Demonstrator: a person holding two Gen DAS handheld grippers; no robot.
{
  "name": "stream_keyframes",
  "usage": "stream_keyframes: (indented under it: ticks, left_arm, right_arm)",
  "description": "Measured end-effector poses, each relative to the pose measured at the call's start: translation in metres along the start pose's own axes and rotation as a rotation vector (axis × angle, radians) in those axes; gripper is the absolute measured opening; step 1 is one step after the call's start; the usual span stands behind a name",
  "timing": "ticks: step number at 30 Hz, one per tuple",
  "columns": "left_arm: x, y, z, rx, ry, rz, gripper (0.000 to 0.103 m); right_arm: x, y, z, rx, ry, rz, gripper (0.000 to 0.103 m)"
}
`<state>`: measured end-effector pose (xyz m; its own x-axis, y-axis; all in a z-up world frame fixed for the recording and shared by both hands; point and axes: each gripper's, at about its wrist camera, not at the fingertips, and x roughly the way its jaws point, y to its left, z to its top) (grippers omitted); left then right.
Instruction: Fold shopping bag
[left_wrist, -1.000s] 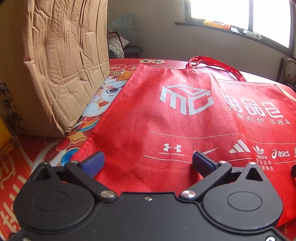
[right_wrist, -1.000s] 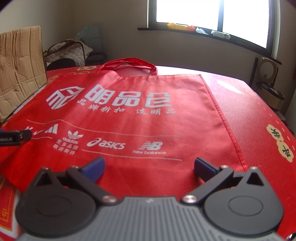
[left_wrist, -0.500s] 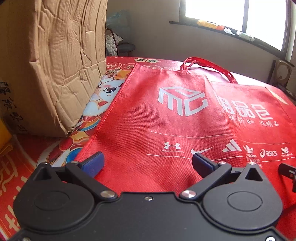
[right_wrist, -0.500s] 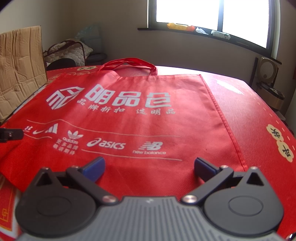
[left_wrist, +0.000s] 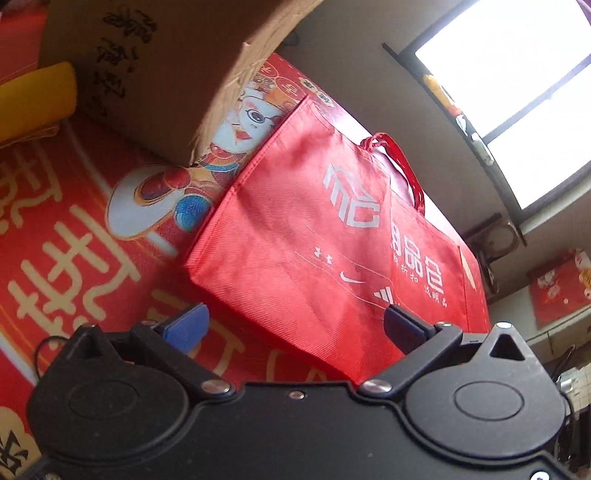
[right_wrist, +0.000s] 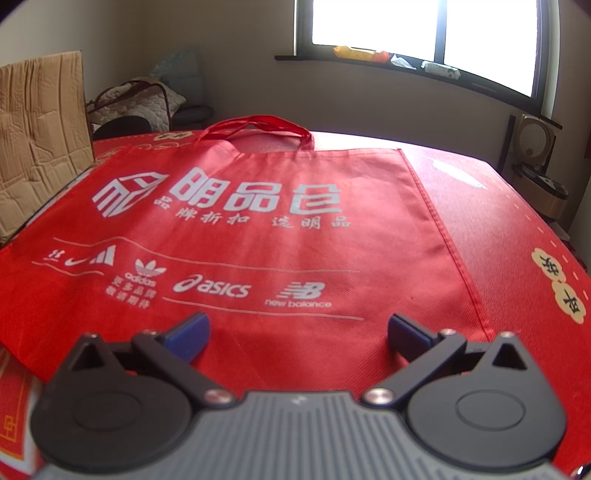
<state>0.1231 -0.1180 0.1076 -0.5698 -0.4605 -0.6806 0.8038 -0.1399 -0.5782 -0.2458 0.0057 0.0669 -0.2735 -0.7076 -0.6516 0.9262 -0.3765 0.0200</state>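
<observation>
A red shopping bag with white logos lies flat and unfolded on the red patterned tablecloth, its handles at the far edge. It also shows in the left wrist view, seen tilted. My left gripper is open and empty, rolled to one side, just off the bag's near left corner. My right gripper is open and empty, low over the bag's near edge, right of centre.
A large cardboard box stands on the table left of the bag, also in the right wrist view. A yellow object lies by the box. A window and a fan are beyond the table.
My left gripper has pulled back to the left and rolled sharply, so its view is tilted and it sits off the bag's corner. The right gripper and the bag have not moved.
</observation>
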Motion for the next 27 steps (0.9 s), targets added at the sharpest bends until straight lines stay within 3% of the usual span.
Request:
stream_keyframes:
  ticks: [10, 15, 19, 27]
  left_arm:
    - [0.017, 0.0, -0.002, -0.034, -0.02, 0.118, 0.102]
    - [0.031, 0.001, 0.008, 0.017, -0.023, 0.124, 0.102]
    - [0.033, 0.003, 0.014, -0.026, -0.043, 0.098, 0.102]
    - [0.042, 0.012, 0.011, -0.141, -0.109, -0.038, 0.102]
  right_arm:
    - [0.0, 0.001, 0.0, -0.002, -0.001, -0.002, 0.102]
    - [0.0, -0.001, 0.0, -0.002, 0.0, 0.001, 0.102]
    - [0.001, -0.002, 0.0, -0.002, 0.001, 0.001, 0.102]
    - [0.001, 0.001, 0.0, -0.007, -0.003, 0.0, 0.102]
